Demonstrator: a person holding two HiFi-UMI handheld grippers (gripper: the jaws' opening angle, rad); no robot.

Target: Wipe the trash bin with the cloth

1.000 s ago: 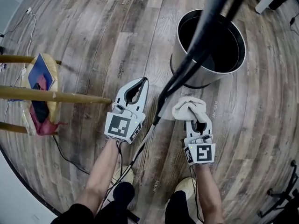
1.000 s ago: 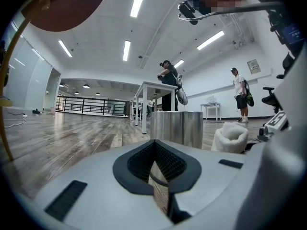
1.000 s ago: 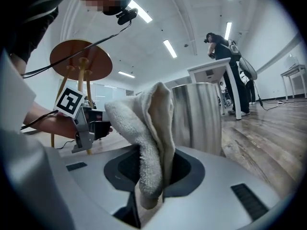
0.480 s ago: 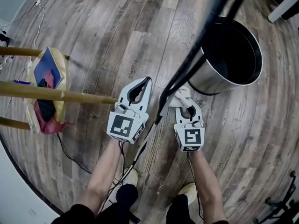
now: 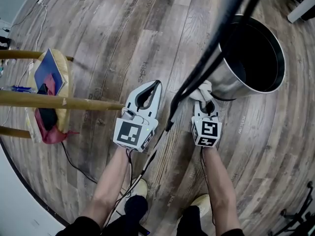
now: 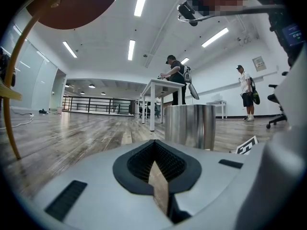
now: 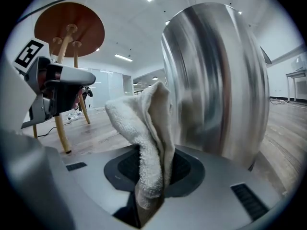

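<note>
The right hand-held gripper [image 5: 207, 103] is clamped on a bunched cloth [image 7: 146, 128]. The loose towelling stands out past the jaws, probably so that fabric rather than plastic meets the steel, and it sits right at the lower side wall of the upright bin [image 5: 231, 85] on the floor, though actual contact cannot be told. That forearm reaches forward and low toward the bin's base, while the left hand-held gripper [image 5: 151, 86], jaws closed on nothing, hangs alongside, apart from the bin and apparently out of the way.
</note>
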